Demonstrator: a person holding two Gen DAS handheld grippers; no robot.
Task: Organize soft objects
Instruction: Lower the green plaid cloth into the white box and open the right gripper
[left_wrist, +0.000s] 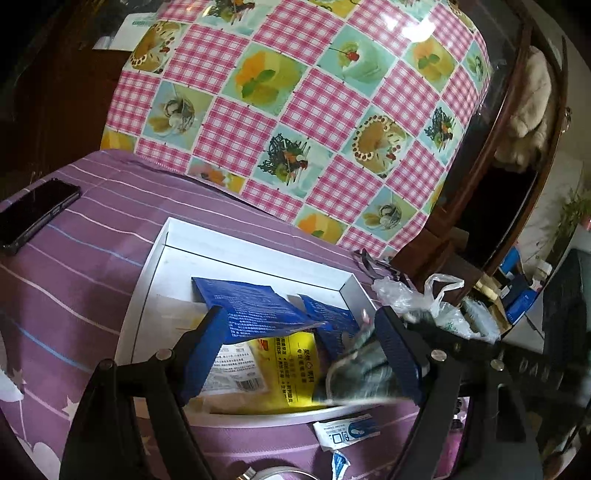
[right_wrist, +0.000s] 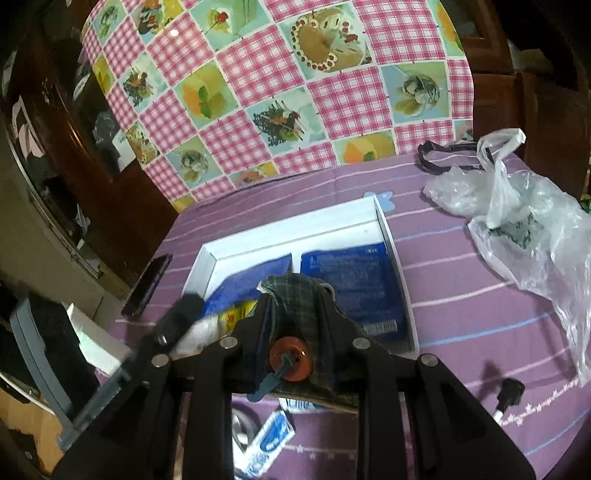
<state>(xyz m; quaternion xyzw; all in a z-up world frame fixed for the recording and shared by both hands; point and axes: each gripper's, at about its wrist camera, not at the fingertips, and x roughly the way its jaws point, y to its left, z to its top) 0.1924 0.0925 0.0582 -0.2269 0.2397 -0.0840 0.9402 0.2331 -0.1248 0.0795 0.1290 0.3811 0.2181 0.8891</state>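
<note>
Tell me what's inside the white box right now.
The white box holds two blue packets and a yellow-and-white packet. The plaid cloth, clamped in the right hand-held gripper, hides part of the box floor.

Matt purple striped cloth (right_wrist: 461, 280) covers the desk; glossy checked oilcloth (left_wrist: 325, 96) behind; crinkled clear plastic bag (right_wrist: 524, 221); woven plaid fabric (right_wrist: 295, 295).

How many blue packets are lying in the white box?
2. One blue packet lies flat along the right wall of the white box; the other blue packet sits left of it, partly covered. More may be hidden under the plaid cloth.
</note>
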